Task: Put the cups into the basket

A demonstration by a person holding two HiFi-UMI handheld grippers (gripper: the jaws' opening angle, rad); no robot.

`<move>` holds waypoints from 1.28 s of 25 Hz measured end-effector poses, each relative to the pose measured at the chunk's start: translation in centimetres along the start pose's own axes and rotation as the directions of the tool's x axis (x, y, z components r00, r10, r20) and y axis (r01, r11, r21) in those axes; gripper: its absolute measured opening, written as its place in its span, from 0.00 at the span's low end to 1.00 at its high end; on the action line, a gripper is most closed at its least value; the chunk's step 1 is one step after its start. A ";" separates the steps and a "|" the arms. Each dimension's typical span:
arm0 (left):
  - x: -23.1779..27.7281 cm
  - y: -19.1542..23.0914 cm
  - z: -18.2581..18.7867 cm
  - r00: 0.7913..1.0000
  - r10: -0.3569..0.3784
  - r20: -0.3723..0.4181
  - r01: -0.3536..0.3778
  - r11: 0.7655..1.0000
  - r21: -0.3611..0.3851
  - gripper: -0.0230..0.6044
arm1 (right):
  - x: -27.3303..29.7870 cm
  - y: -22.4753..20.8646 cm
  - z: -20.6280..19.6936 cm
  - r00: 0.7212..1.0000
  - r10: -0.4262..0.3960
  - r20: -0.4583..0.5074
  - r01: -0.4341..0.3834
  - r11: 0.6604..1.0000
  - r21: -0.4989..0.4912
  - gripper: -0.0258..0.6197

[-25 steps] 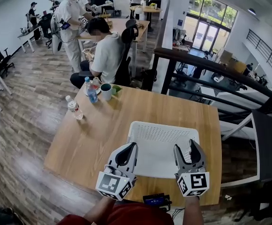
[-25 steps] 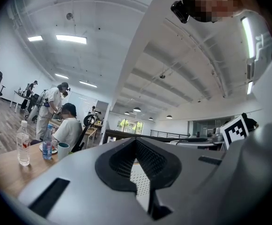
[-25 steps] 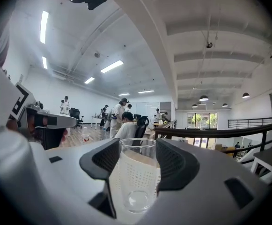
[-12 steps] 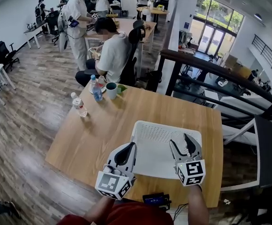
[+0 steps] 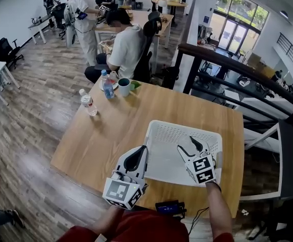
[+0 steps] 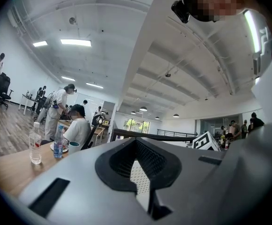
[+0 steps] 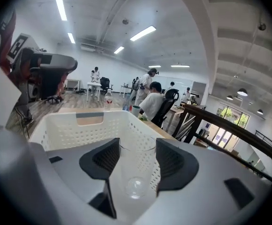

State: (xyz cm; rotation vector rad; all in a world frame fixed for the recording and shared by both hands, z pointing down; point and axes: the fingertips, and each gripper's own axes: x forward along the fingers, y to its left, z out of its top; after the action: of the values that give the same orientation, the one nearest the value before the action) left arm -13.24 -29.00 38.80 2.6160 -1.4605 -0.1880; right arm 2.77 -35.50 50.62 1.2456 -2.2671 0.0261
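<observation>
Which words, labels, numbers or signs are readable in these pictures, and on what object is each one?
No text can be read.
Label on the water bottle: too small to read.
Label on the blue bottle: too small to read.
Marker cubes: black-and-white square patterns, no letters.
Small dark device: display blurred.
Clear cup: no print seen.

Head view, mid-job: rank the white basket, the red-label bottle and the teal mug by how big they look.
1. white basket, by far.
2. red-label bottle.
3. teal mug, close to the bottle; it sits farther away, so this is unsure.
</observation>
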 end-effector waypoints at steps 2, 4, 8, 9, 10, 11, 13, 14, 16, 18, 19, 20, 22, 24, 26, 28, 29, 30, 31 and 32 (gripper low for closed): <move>0.0 0.1 -0.1 1.000 0.002 0.000 -0.002 1.000 -0.002 0.04 | 1.1 0.5 -0.9 0.999 0.033 -0.036 -0.033 0.999 -0.002 0.43; -0.1 0.0 -0.1 1.000 0.002 -0.003 -0.002 1.000 -0.001 0.05 | 1.9 1.0 -1.6 0.995 0.064 -0.073 -0.065 0.998 -0.011 0.43; -0.3 0.1 -0.5 1.000 0.006 -0.012 -0.006 1.000 -0.003 0.05 | 3.4 2.3 -3.3 0.979 0.126 -0.162 -0.136 0.989 -0.053 0.42; -0.3 0.2 -0.6 1.000 0.008 -0.014 -0.008 1.000 -0.003 0.05 | 3.9 2.5 -3.8 0.973 0.137 -0.184 -0.151 0.986 -0.064 0.43; -0.3 0.2 -0.7 1.000 0.008 -0.016 -0.008 1.000 -0.002 0.05 | 4.4 2.7 -4.5 0.968 0.147 -0.205 -0.166 0.983 -0.075 0.42; -0.3 0.2 -0.7 1.000 0.009 -0.017 -0.009 1.000 -0.002 0.05 | 4.8 2.8 -5.1 0.962 0.156 -0.226 -0.179 0.980 -0.084 0.42; -0.2 0.4 -0.8 1.000 0.011 -0.017 -0.011 1.000 -0.002 0.05 | 5.6 3.0 -6.1 0.950 0.172 -0.261 -0.201 0.975 -0.089 0.42; -0.2 0.5 -0.9 1.000 0.012 -0.018 -0.012 1.000 -0.003 0.05 | 5.9 3.2 -6.5 0.944 0.181 -0.277 -0.212 0.974 -0.084 0.42; -0.3 0.6 -0.8 1.000 0.015 -0.019 -0.015 1.000 -0.005 0.05 | 6.3 3.5 -7.3 0.933 0.198 -0.302 -0.230 0.971 -0.073 0.42; -0.2 0.7 -0.7 1.000 0.017 -0.022 -0.017 1.000 -0.006 0.05 | 6.7 3.7 -7.6 0.927 0.212 -0.310 -0.243 0.968 -0.065 0.42; -0.2 0.8 -0.6 1.000 0.016 -0.022 -0.016 1.000 -0.007 0.05 | 6.9 3.8 -7.5 0.926 0.219 -0.309 -0.247 0.967 -0.056 0.42; -0.2 0.8 -0.6 1.000 0.016 -0.022 -0.016 1.000 -0.008 0.05 | 7.1 3.8 -7.4 0.924 0.225 -0.309 -0.249 0.967 -0.043 0.42; -0.1 1.0 -0.7 1.000 0.017 -0.023 -0.017 1.000 -0.010 0.04 | 7.3 3.4 -7.4 0.924 0.226 -0.309 -0.245 0.969 -0.024 0.42; -0.1 1.0 -0.8 1.000 0.016 -0.026 -0.017 1.000 -0.011 0.05 | 7.5 3.0 -7.5 0.927 0.219 -0.305 -0.235 0.972 -0.019 0.42; -0.1 1.0 -0.8 1.000 0.014 -0.026 -0.014 1.000 -0.012 0.05 | 7.2 2.9 -7.6 0.930 0.213 -0.301 -0.231 0.973 -0.024 0.42; -0.1 1.1 -0.9 1.000 0.014 -0.026 -0.015 1.000 -0.014 0.05 | 6.9 2.9 -7.8 0.931 0.210 -0.297 -0.231 0.972 -0.036 0.42; -0.1 1.2 -0.9 1.000 0.015 -0.027 -0.015 1.000 -0.015 0.04 | 6.7 3.0 -8.0 0.932 0.210 -0.297 -0.232 0.972 -0.044 0.42; 0.0 1.3 -0.9 0.999 0.015 -0.029 -0.015 1.000 -0.015 0.04 | 6.6 3.0 -8.2 0.930 0.210 -0.301 -0.235 0.971 -0.049 0.42; 0.0 1.3 -1.0 0.999 0.014 -0.030 -0.015 1.000 -0.015 0.05 | 6.4 3.1 -8.4 0.927 0.212 -0.310 -0.238 0.970 -0.051 0.42; 0.0 1.3 -1.0 0.999 0.013 -0.030 -0.013 1.000 -0.016 0.05 | 6.2 3.1 -8.6 0.925 0.213 -0.316 -0.241 0.969 -0.053 0.42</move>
State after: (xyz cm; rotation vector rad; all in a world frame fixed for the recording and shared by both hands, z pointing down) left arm -14.13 -29.64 40.00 2.5846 -1.4597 -0.1572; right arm 1.61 -36.22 61.59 0.8583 -2.0992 0.1878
